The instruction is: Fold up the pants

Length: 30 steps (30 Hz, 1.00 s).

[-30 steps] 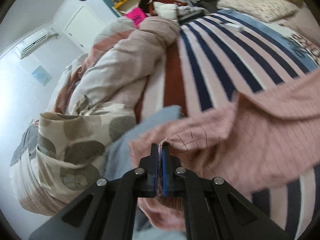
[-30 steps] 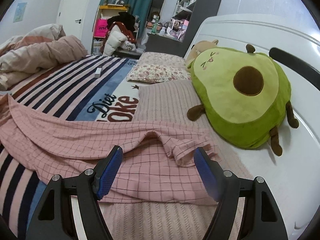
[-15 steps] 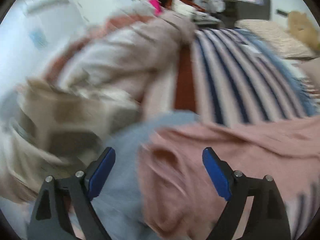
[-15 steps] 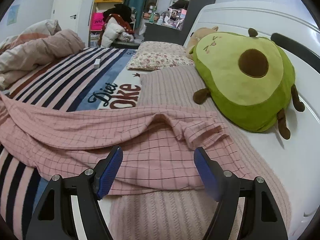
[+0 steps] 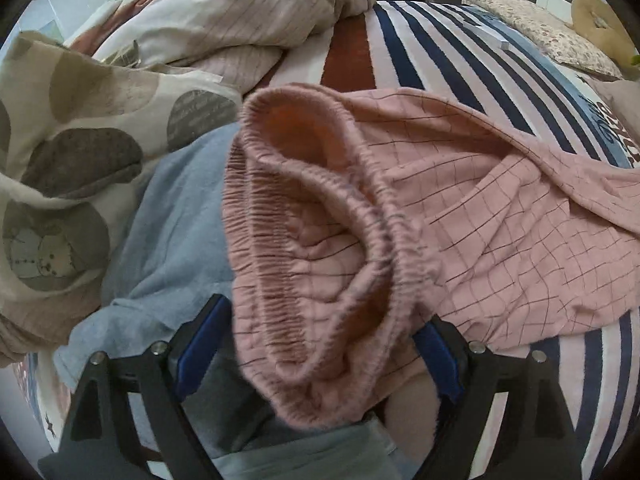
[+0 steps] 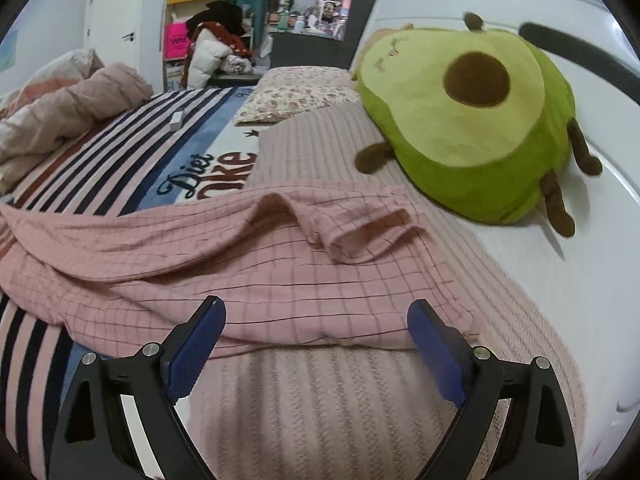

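Observation:
Pink checked pants (image 5: 500,216) lie across a striped bed. In the left wrist view the elastic waistband (image 5: 316,240) gapes open and bunched, right in front of my left gripper (image 5: 316,340), which is open with the waistband lying between its blue pads, not pinched. In the right wrist view the pants' legs (image 6: 248,264) lie stretched over the blanket, hems crumpled near the avocado plush. My right gripper (image 6: 316,340) is open and empty, just short of the legs' near edge.
A blue-grey garment (image 5: 180,232) lies under the waistband. A dotted pillow (image 5: 68,148) and rumpled duvet (image 5: 224,20) are at the left. An avocado plush (image 6: 472,120) sits on the white headboard side, with a floral pillow (image 6: 296,92) and a small white box (image 6: 176,118) on the striped blanket (image 6: 112,160).
My left gripper was shut on the waistband one second ago, then opened and let it drop; it now sits closer over the waistband. My right gripper stayed open and moved slightly nearer the legs.

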{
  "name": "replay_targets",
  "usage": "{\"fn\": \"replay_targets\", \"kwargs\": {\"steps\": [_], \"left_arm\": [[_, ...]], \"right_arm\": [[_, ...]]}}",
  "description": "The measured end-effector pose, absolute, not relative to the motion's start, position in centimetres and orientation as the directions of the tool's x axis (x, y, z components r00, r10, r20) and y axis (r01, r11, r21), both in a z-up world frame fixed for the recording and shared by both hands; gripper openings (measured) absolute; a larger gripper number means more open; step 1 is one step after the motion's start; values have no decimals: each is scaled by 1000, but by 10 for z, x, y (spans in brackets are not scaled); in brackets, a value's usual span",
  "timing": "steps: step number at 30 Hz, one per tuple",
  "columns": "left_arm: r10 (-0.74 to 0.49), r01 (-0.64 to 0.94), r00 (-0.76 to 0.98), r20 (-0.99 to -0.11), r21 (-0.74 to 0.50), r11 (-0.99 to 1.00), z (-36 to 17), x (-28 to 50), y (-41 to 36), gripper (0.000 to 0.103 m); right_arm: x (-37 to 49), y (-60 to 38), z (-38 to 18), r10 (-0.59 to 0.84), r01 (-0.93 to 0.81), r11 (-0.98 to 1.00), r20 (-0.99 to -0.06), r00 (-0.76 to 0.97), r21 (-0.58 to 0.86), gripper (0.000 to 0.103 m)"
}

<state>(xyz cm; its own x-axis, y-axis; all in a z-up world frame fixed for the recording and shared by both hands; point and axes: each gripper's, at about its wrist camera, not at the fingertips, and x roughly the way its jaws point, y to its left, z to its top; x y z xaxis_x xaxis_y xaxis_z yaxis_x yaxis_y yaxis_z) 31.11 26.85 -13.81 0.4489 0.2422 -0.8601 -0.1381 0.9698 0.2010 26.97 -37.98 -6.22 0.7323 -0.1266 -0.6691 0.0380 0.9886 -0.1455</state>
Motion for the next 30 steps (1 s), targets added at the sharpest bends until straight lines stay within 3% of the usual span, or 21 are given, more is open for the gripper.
{"fn": "replay_targets", "kwargs": {"steps": [3, 4, 7, 10, 11, 14, 18, 20, 21, 22, 24, 30], "left_arm": [[252, -155, 450, -857, 203, 967, -138, 313, 266, 86], [245, -156, 451, -858, 195, 968, -138, 314, 264, 81], [251, -155, 447, -859, 201, 967, -140, 322, 262, 64], [249, -150, 452, -857, 202, 968, -138, 326, 254, 34], [231, -140, 454, -860, 187, 972, -137, 328, 249, 30], [217, -112, 458, -862, 186, 976, -135, 330, 234, 21], [210, -99, 497, -842, 185, 978, -126, 325, 217, 19], [191, -111, 523, -831, 156, 981, -119, 321, 216, 19], [183, -116, 535, -824, 143, 983, -115, 317, 216, 19], [182, -118, 543, -820, 141, 983, -112, 314, 215, 18], [184, -118, 564, -805, 141, 983, -103, 307, 214, 18], [161, -124, 637, -754, 106, 987, -64, 275, 212, 18]], "right_arm": [[274, -387, -68, -156, 64, 985, -670, 725, -160, 95], [275, -388, -70, -157, 68, 985, -674, 722, -157, 95], [281, -397, -74, -148, 92, 989, -699, 700, -117, 95], [287, -405, -66, -185, 135, 983, -678, 712, -126, 95], [289, -409, -64, -191, 150, 982, -673, 715, -119, 95], [306, -411, -68, -136, 125, 990, -730, 669, -70, 95], [325, -403, -80, -111, 76, 994, -770, 628, -82, 94], [330, -398, -83, -65, 22, 998, -781, 621, -65, 64], [330, -395, -84, -55, 1, 998, -783, 619, -69, 42], [330, -391, -82, -53, -18, 996, -777, 627, -83, 26], [325, -383, -78, -68, -30, 993, -757, 650, -115, 7], [296, -376, -53, -52, -22, 994, -654, 754, -104, 3]]}}
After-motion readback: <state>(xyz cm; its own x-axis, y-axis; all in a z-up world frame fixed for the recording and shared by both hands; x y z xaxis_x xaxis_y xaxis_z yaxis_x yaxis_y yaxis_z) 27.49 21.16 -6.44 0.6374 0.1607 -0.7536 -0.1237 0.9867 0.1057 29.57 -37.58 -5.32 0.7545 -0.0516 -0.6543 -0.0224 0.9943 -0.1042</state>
